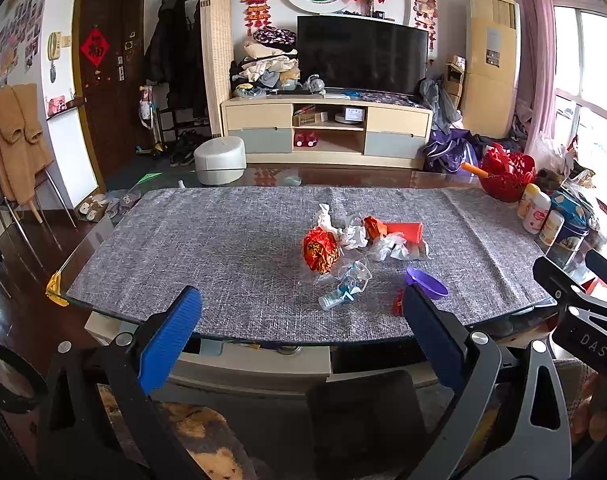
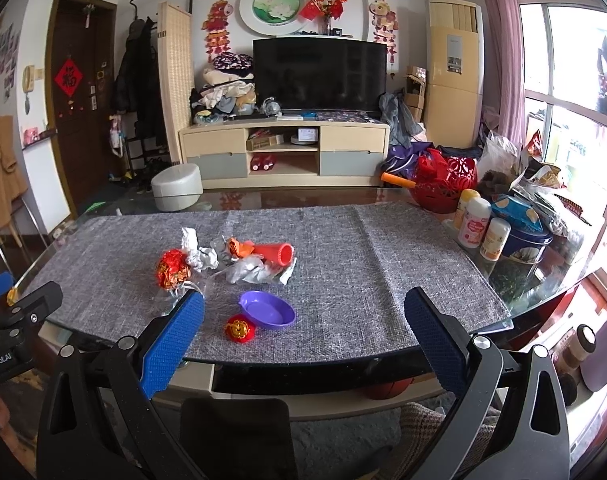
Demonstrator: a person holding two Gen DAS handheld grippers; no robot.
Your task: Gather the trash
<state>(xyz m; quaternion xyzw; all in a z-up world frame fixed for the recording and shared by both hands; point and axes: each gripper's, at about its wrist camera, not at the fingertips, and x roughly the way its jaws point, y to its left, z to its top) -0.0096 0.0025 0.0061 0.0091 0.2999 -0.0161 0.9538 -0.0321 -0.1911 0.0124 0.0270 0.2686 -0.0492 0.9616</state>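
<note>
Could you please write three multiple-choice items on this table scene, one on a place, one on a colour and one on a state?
1. Where does the small red round ornament lie?
A. beside the shallow purple plastic dish, towards the table's near edge
B. inside the red openwork basket
C. on the TV cabinet

2. What colour is the ribbed plastic cup lying on its side in the pile of crumpled wrappers?
A. green
B. red
C. white

3. How do the left gripper and right gripper stand?
A. both shut on trash
B. one open, one shut
C. both open and empty

Answers: 1 A, it lies on the grey cloth next to the dish; 2 B, it shows red in both views; 3 C, each pair of blue pads stands wide apart.
</note>
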